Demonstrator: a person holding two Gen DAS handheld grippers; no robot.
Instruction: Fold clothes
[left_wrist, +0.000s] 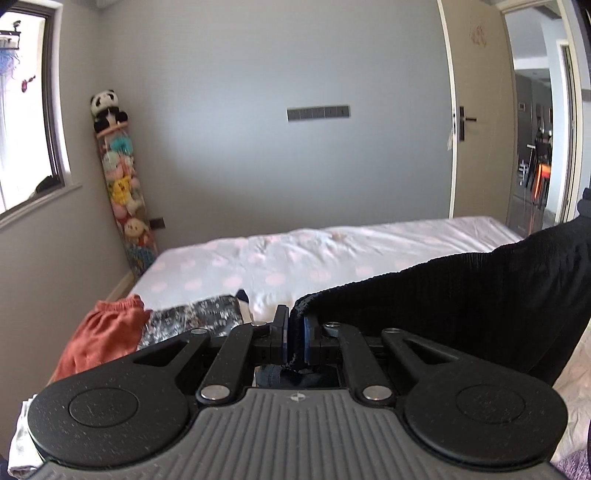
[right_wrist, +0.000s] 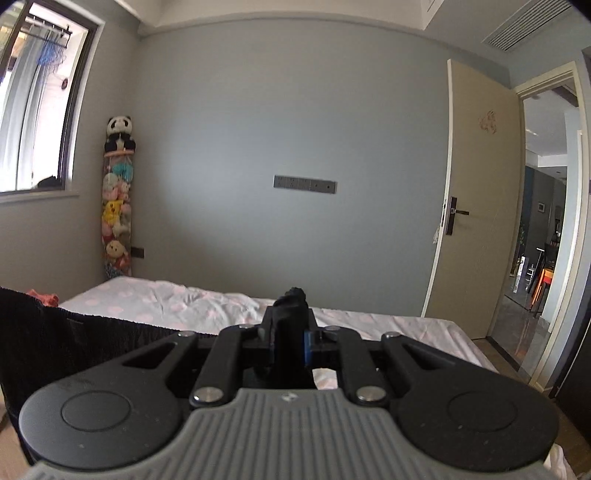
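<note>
Your left hand-held gripper (left_wrist: 295, 334) and right hand-held gripper (right_wrist: 291, 332) each pinch an edge of the black ribbed knit garment (left_wrist: 461, 295), stretched between them above the pink-dotted white bed (left_wrist: 295, 262).

Right hand-held gripper (right_wrist: 290, 332) clamped on a bunched corner of black garment (right_wrist: 74, 343); fabric pokes up above the fingertips and stretches off left, raised above the bed (right_wrist: 369, 321). Bed sheet white with pink dots. Orange cloth (right_wrist: 44, 296) at far left edge. Door (right_wrist: 476, 206) open, right.
</note>
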